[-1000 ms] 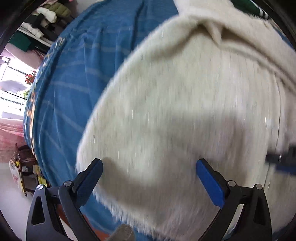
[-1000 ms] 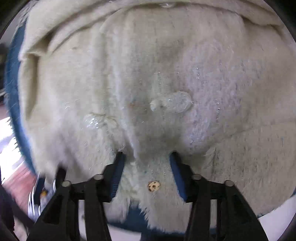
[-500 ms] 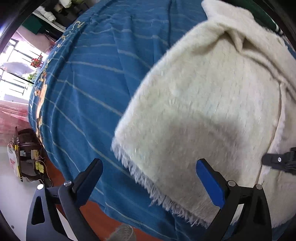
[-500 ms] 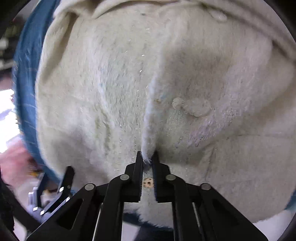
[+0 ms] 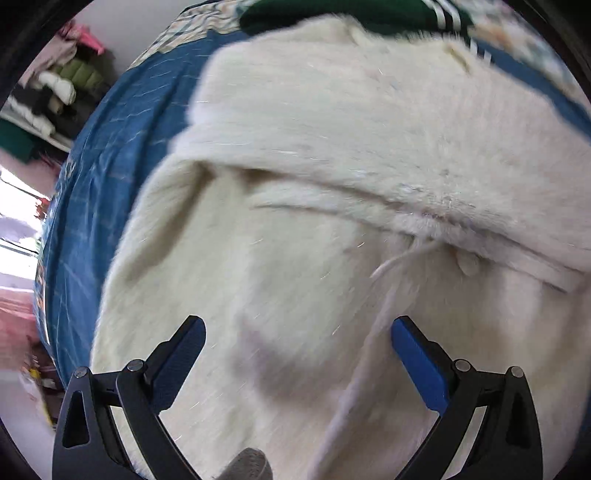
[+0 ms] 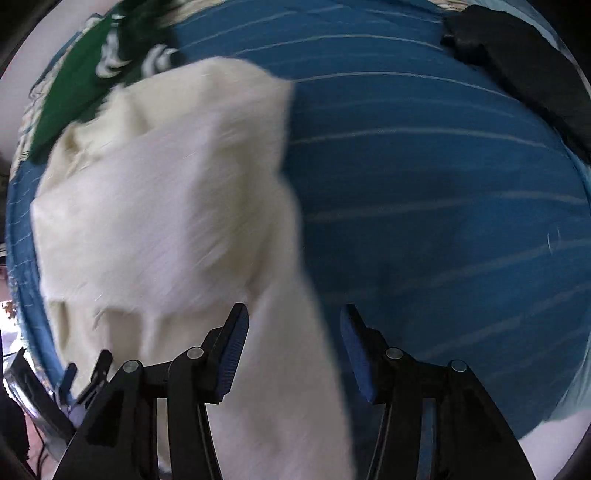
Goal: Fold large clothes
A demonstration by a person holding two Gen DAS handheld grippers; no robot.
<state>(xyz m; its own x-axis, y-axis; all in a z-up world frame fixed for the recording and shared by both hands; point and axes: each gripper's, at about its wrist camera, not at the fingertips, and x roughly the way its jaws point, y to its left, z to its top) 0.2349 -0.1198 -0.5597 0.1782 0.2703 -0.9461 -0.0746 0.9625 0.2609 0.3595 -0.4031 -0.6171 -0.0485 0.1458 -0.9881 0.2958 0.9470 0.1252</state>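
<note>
A large cream fluffy coat [image 5: 332, 206] lies on a blue striped bedspread [image 5: 110, 155]. In the left wrist view it is folded over itself, with a thick fold edge across the middle. My left gripper [image 5: 295, 336] is open just above the coat, holding nothing. In the right wrist view the coat [image 6: 166, 206] fills the left half and a strip of it hangs down between the fingers of my right gripper [image 6: 293, 325], which is open. The frames are motion-blurred.
A green garment with white stripes [image 6: 77, 77] lies at the far end of the bed, also in the left wrist view [image 5: 351, 14]. A black item [image 6: 517, 62] lies at the bed's far right. Shelves with folded clothes [image 5: 55, 92] stand to the left.
My right gripper was shut on the coat's front edge half a second ago and has opened, now over the coat's right side. The coat now lies folded over. My left gripper moved over the coat.
</note>
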